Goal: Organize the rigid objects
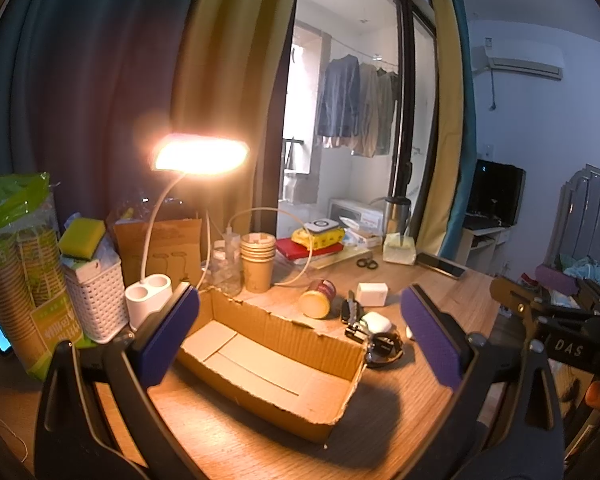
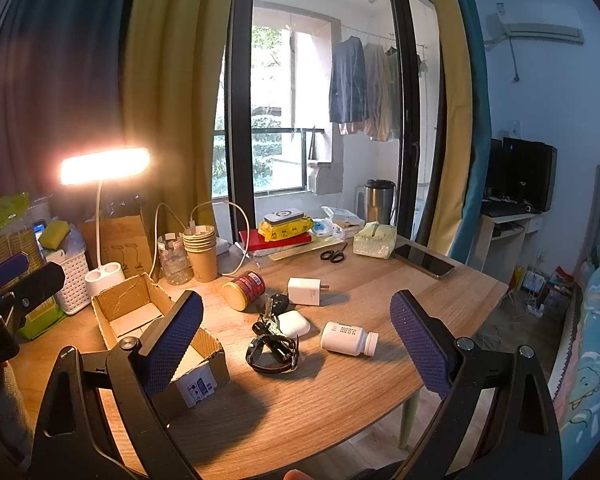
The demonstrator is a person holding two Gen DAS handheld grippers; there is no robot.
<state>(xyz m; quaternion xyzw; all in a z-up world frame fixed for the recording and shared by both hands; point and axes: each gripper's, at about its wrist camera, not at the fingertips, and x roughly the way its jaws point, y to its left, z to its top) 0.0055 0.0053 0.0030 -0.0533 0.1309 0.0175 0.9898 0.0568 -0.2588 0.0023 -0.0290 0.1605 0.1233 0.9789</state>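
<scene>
An empty open cardboard box (image 1: 268,364) lies on the wooden table (image 1: 380,432); it also shows in the right wrist view (image 2: 128,312). To its right lie a red can on its side (image 2: 244,290), a white charger (image 2: 306,291), keys (image 2: 270,312), a white earbud case (image 2: 294,323), a black watch (image 2: 272,354) and a white pill bottle (image 2: 348,338). My left gripper (image 1: 300,344) is open and empty above the box. My right gripper (image 2: 296,344) is open and empty above the watch.
A lit desk lamp (image 2: 104,166), a white basket (image 2: 70,284), stacked paper cups (image 2: 200,248), books with a yellow pack (image 2: 284,232), scissors (image 2: 334,255), a tissue pack (image 2: 374,240) and a tablet (image 2: 422,261) crowd the table's back. The table's edge (image 2: 480,304) drops at right.
</scene>
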